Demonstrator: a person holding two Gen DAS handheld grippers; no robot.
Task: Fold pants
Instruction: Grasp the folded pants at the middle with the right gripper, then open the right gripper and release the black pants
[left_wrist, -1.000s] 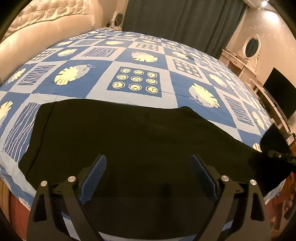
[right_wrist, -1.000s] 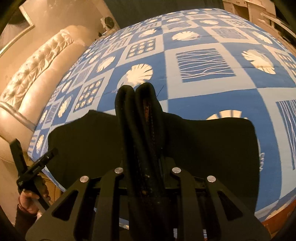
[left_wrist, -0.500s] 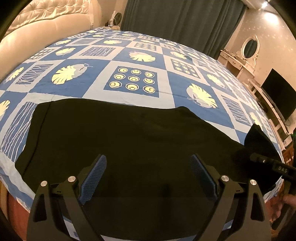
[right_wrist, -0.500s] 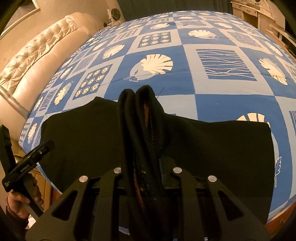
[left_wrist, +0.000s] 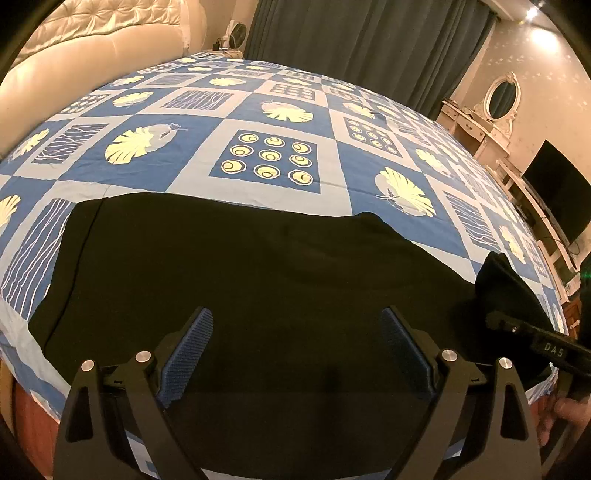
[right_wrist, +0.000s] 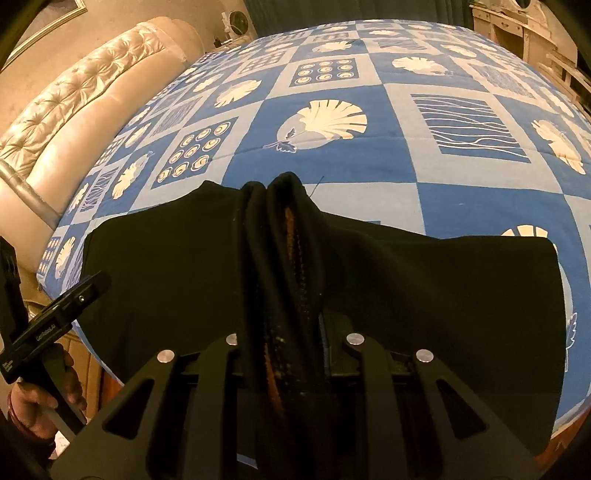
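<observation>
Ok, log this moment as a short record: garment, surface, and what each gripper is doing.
garment: black fabric pants, spread flat
surface: blue patterned bedspread with cream leaf and shell prints
left gripper: open, above the pants, holding nothing
right gripper: shut on a bunched fold of the pants
background: dark curtain, tufted cream headboard

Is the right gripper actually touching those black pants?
Touching. The right wrist view shows the right gripper shut on a bunched fold of the pants.
</observation>
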